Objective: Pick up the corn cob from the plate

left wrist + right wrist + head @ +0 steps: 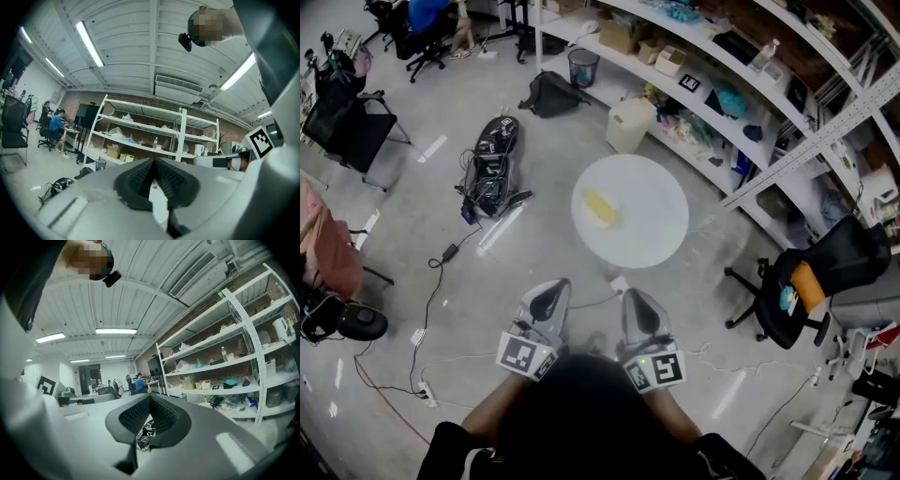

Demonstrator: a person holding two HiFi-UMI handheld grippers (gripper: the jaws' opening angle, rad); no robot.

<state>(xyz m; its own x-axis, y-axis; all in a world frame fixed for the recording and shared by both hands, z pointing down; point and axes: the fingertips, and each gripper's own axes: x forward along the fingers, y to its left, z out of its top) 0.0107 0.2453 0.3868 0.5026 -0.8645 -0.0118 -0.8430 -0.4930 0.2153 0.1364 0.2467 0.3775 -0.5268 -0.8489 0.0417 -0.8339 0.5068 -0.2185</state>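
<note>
The yellow corn cob (pixel 601 207) lies on the left part of a round white surface (pixel 652 230) out in front of me; I cannot tell a separate plate under it. My left gripper (pixel 551 287) and right gripper (pixel 636 296) are held side by side close to my body, well short of the cob and pointing towards it. In the left gripper view the left gripper (pixel 153 162) has its dark pads meeting at the tip with nothing between them. The right gripper (pixel 150 397) looks the same, shut and empty. Neither gripper view shows the cob.
A white bin (pixel 629 124) and long shelving (pixel 741 84) stand beyond the round surface. A black office chair (pixel 792 291) is at the right. A pile of gear and cables (pixel 492 169) lies on the floor at the left, with more chairs (pixel 352 127) beyond.
</note>
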